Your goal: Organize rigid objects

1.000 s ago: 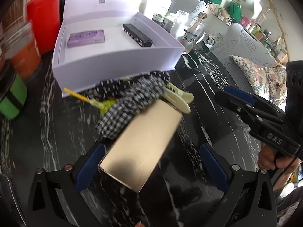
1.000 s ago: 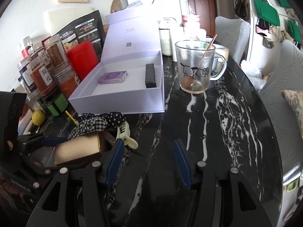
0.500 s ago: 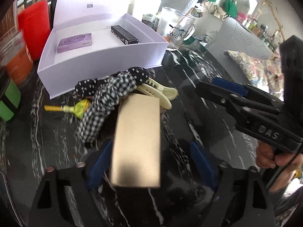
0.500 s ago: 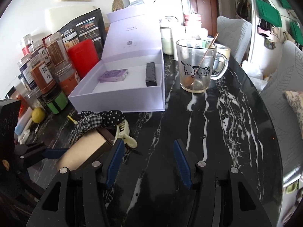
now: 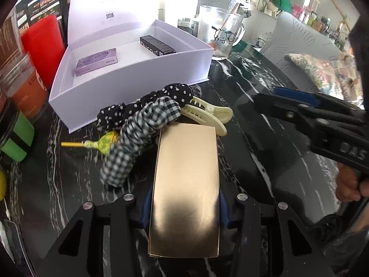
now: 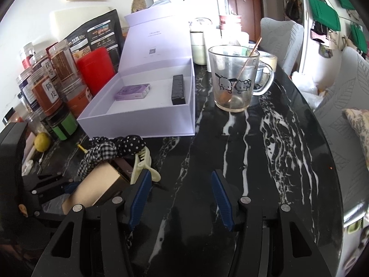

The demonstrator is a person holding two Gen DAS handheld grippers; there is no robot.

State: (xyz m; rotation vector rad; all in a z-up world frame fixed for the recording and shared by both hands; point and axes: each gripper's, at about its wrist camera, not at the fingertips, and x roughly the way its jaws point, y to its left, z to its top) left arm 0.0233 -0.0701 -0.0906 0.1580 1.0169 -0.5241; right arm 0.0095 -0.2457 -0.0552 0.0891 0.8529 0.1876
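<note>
The left gripper (image 5: pixel 184 210) is closing, its blue fingers (image 5: pixel 145 204) flanking the near end of the gold box (image 5: pixel 186 180) on the black worktop (image 5: pixel 265 138). The right gripper (image 6: pixel 180 198) is spread, empty. Beyond the gold box lie scrunchies (image 5: pixel 143 124), then the open white box (image 5: pixel 129 92)
</note>
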